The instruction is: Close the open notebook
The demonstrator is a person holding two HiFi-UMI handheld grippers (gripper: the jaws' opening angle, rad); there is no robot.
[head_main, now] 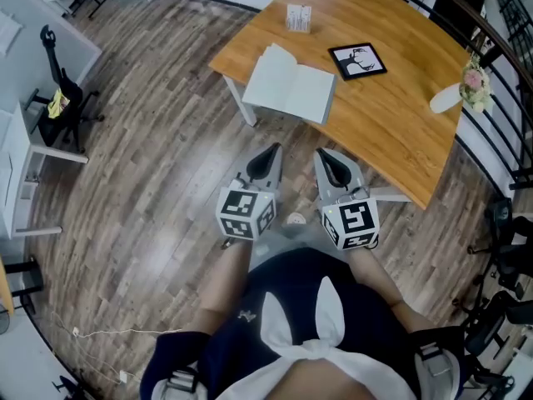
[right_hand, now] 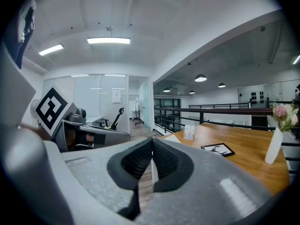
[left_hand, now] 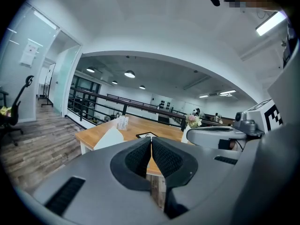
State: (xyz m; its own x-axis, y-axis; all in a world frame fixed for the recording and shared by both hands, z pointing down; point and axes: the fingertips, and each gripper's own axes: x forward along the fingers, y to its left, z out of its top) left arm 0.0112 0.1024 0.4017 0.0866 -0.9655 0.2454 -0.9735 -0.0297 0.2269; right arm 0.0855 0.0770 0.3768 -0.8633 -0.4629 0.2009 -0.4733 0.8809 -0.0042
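Bright, even indoor light; ceiling strip light (right_hand: 108,41) glares; fisheye bending, dark vignette at corners.

The notebook (head_main: 290,86) lies open on the table (head_main: 391,127), its two blank white pages facing up. The left page lifts a little while the right one lies flat. It sits ahead of the left gripper (head_main: 272,150) and the right gripper (head_main: 326,157), well apart from both tips and roughly in line with the gap between them, and its near edge runs close along the table edge that faces them.
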